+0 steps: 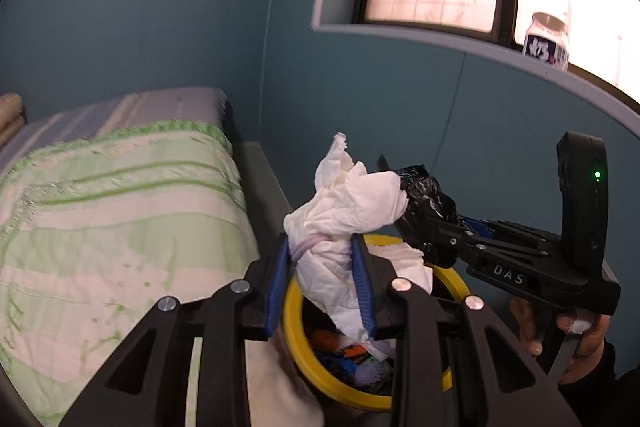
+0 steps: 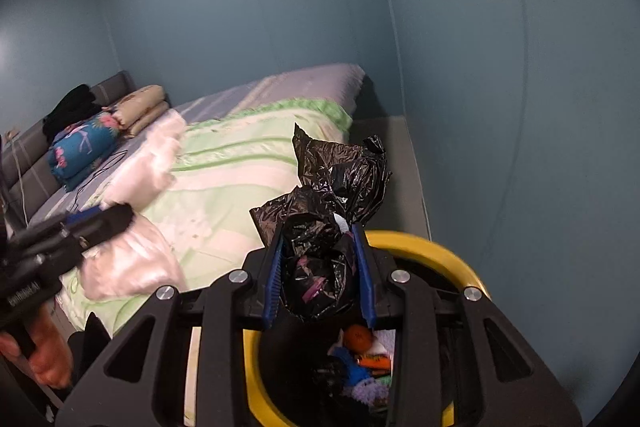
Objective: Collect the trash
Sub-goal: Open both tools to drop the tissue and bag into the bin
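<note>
Filling the space to the left of both tools lay the bed with its green-and-white quilt, long side running away toward the far wall. Directly below the fingers stood the yellow-rimmed bin, mouth up, with mixed rubbish in it — an orange piece, something blue, something purple.

The left gripper was clamped on a crumpled white tissue wad; the wad's long axis ran up and forward out of the fingers, its torn tip pointing up, its lower end hanging over the bin's mouth. The right gripper was pressed tight around a scrunched black plastic bag, which stood upward past the fingertips, its peaks pointing up, over the near rim of the bin. In the left wrist view the bag touched the tissue's right end.

On the right gripper's body the letters "DAS" could be read. A jar sat on the window sill up to the right — its blue label too blurred to read.
</note>
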A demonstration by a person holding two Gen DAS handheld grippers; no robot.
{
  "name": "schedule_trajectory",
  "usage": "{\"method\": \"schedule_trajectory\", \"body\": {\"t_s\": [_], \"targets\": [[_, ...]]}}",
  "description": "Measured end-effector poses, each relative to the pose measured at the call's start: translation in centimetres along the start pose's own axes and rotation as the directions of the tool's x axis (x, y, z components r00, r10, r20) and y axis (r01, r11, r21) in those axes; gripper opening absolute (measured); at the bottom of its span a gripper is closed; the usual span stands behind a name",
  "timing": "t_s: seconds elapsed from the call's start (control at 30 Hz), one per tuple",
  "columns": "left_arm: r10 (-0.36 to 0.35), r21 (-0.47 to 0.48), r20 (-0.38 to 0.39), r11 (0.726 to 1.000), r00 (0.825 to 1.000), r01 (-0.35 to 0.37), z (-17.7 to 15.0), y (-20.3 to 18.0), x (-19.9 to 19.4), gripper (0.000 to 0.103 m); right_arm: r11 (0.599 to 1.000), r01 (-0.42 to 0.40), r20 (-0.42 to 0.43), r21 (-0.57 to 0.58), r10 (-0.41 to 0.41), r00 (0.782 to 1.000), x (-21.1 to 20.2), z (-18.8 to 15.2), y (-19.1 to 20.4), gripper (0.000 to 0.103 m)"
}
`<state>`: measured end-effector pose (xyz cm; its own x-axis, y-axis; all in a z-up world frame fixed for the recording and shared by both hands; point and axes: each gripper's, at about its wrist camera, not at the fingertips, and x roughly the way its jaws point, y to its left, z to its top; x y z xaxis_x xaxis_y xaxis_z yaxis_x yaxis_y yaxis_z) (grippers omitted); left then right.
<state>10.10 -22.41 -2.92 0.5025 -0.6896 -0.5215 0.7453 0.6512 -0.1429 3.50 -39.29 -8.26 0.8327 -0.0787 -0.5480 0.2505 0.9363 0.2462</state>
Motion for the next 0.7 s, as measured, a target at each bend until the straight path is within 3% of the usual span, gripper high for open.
{"method": "schedule_trajectory", "body": {"t_s": [0.17, 0.33, 0.5, 0.7], "targets": [[-0.04, -0.024, -0.098, 0.999, 0.994, 0.038, -1.6, -0.6, 4.6, 0.028, 0.996, 0.03, -0.077, 0.081, -0.023, 0.997, 2.0, -1.3, -2.2, 0.031], [-0.062, -0.062, -0.153, 0.997, 0.986, 0.053, -2.9, 0.4, 6.6, 0.033, 0.993, 0.047, -0.114, 0.11, -0.034, 0.993, 3.2, -1.6, -3.6, 0.037], [-0.052, -0.079, -0.141, 0.996, 0.989, 0.042, -2.8, 1.1, 6.4, 0.058, 0.989, 0.065, -0.128, 0.129, -0.049, 0.991, 3.7, -1.2, -4.5, 0.039], [-0.019, -0.1, -0.097, 0.995, 0.995, 0.01, -2.4, 2.8, 4.4, 0.077, 0.988, 0.1, -0.129, 0.121, -0.084, 0.988, 3.9, -0.6, -3.6, 0.054]]}}
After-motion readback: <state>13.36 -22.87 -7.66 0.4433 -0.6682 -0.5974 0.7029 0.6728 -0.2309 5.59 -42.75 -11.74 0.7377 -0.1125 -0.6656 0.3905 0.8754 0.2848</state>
